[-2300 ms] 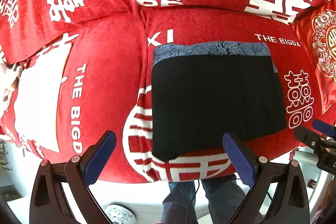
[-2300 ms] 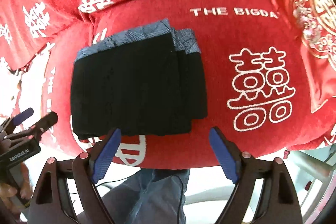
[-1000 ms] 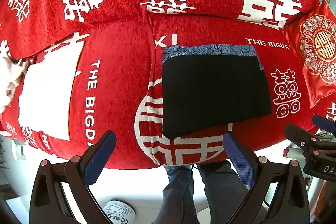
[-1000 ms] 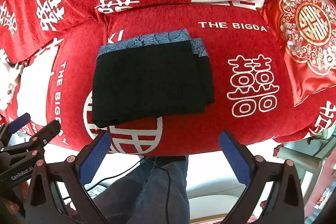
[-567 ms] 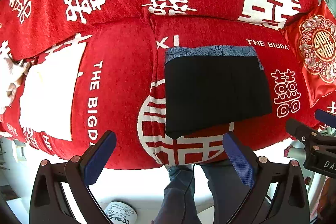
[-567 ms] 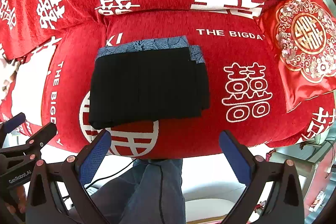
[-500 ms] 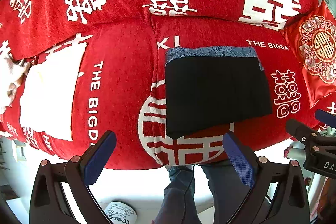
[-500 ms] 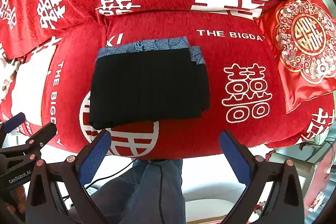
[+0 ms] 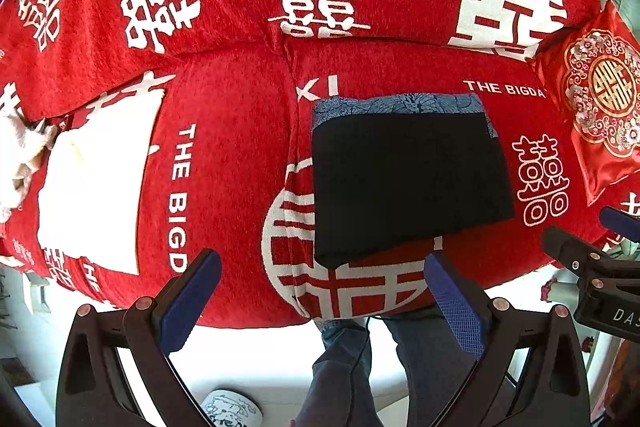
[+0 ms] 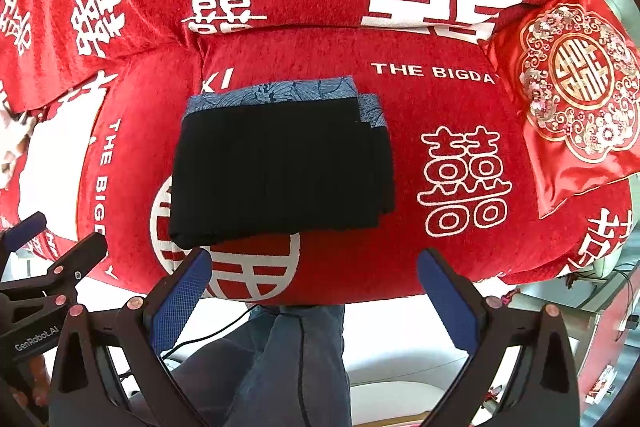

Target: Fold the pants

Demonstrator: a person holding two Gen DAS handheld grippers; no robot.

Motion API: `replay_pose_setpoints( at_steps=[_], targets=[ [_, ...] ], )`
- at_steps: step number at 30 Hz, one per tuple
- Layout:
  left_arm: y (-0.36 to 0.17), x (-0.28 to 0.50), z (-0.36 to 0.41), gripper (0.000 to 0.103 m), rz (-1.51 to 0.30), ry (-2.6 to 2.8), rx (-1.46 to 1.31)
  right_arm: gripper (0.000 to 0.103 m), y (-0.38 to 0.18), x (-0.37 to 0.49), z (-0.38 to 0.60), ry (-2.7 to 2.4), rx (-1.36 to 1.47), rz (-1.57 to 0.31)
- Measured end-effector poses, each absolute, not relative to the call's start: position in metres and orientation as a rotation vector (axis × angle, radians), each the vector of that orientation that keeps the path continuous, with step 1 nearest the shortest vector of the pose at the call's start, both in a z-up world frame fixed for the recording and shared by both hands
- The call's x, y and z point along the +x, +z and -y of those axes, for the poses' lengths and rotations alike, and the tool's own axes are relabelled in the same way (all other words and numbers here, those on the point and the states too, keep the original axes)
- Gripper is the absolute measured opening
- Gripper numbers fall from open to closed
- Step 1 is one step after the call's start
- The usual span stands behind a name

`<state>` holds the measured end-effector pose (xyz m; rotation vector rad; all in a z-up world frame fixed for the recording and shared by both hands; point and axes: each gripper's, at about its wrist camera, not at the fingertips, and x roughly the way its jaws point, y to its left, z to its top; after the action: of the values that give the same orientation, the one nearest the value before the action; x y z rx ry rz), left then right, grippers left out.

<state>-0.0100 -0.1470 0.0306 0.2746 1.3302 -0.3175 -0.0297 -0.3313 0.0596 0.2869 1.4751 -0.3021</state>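
The black pants lie folded into a flat rectangle on the red sofa seat, with a blue patterned waistband along the far edge. They also show in the right wrist view. My left gripper is open and empty, held back above the seat's front edge. My right gripper is open and empty, also held off the front edge. Each gripper shows at the other view's edge: the right one and the left one.
The sofa has a red cover with white characters. A red embroidered cushion lies at the right end. A white cloth lies on the left seat. The person's legs and white floor are below.
Both grippers have pulled back from the sofa over the last two seconds, so the folded pants look smaller and farther. The pants have not moved. In the last half second almost nothing moves.
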Motion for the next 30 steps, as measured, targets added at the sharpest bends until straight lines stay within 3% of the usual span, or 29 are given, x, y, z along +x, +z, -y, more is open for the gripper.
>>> replay_pose_setpoints(
  at_steps=[30],
  targets=[
    [0.0342, -0.0100, 0.1502, 0.102, -1.313, -0.330, 0.227, 0.102, 0.0534, -0.0305, 0.3308, -0.301, 0.290, -1.492]
  ],
)
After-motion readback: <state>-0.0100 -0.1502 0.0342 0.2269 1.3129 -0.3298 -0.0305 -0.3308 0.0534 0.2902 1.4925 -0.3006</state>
